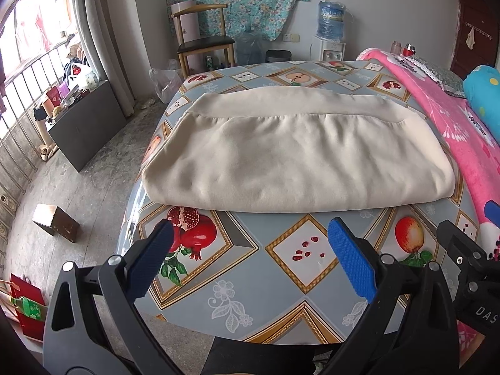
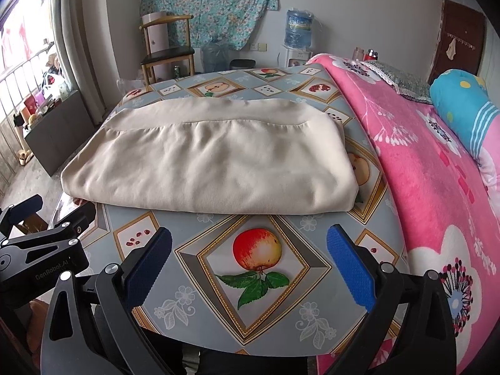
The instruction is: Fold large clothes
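Observation:
A cream garment (image 1: pixel 281 153) lies folded into a wide flat bundle across the middle of the table (image 1: pixel 250 297), with a band of cloth along its far edge. It also shows in the right wrist view (image 2: pixel 212 159). My left gripper (image 1: pixel 250 240) is open and empty, held above the table's near edge, short of the garment's near fold. My right gripper (image 2: pixel 250 247) is open and empty, also short of the near fold, over the table (image 2: pixel 281 318). The right gripper's body (image 1: pixel 468 268) shows at the right edge of the left wrist view.
The table has a fruit-patterned cloth. A bed with a pink floral blanket (image 2: pixel 431 187) and a blue pillow (image 2: pixel 462 103) adjoins it on the right. A wooden chair (image 1: pixel 203 40), a water dispenser (image 1: pixel 331 31) and a dark cabinet (image 1: pixel 84 125) stand beyond. A small box (image 1: pixel 56 222) lies on the floor.

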### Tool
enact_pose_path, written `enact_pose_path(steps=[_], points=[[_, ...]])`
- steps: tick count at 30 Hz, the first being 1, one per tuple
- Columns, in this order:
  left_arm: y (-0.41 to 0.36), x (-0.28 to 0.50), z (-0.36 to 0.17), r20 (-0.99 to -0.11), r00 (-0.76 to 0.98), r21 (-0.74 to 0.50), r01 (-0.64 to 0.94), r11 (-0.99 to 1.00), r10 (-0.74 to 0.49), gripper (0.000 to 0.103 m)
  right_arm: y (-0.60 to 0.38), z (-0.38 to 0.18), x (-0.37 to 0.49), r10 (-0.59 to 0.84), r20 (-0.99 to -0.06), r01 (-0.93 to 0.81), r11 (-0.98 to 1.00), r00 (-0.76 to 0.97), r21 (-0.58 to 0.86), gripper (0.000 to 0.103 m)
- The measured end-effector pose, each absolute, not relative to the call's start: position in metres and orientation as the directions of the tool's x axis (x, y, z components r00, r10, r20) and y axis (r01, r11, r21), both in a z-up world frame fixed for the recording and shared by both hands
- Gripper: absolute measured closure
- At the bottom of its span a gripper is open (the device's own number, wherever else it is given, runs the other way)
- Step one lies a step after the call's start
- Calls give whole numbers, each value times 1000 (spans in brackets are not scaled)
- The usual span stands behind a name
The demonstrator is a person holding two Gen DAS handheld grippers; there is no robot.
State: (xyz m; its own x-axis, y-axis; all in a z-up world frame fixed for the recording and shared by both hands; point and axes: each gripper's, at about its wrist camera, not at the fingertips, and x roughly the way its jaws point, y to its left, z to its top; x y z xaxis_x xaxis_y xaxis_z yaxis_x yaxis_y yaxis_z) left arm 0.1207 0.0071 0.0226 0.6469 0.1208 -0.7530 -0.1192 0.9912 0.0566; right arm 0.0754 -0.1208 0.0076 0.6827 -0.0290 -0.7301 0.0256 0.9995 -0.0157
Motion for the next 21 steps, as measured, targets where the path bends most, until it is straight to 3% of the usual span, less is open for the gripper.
enact_pose_path(steps=[21], points=[[8,121,23,-752,648,57,-121,991,123,8,-126,8,75,-32,-733,24,999,680,-21,6]])
